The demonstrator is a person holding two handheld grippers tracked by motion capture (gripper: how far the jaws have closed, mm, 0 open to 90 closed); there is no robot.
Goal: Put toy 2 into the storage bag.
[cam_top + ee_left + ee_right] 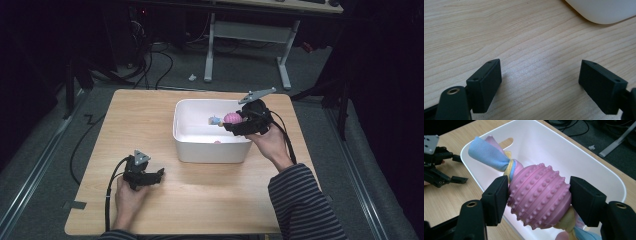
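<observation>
High view. Right claw [239, 121]: held over the right end of the white tub [197, 142], clamped on a pink knobbed ball toy [232, 118]. The toy hangs above the tub's inside, not resting on its floor as far as can be told; a blue cloth end points left from the ball, across the tub. A small pink item [217, 142] lies on the tub floor near the front wall; too small to identify. Left claw [156, 175]: resting on the tabletop [210, 195] near the front left, well apart from the tub, jaws spread, holding nothing.

Left gripper view. Left claw [540, 82]: both jaws wide apart, bare wood between them. A rounded corner of the tub [602, 11] sits ahead and to the right, well clear of the jaws.

Right gripper view. Right claw [539, 203]: each jaw pressed against one side of the ball toy [539, 196], gripping it across its girth. The toy's long axis, its knotted cloth strip [490, 153], runs between the jaws away from the camera, one tail blue and pink beyond the ball, the other yellow and blue below it. The tub [574, 152] lies directly beneath and beyond.

Judgement: the deciding relation is toy above tub; spreading the jaws here would likely drop it inside. The right hand is the nearer.
</observation>
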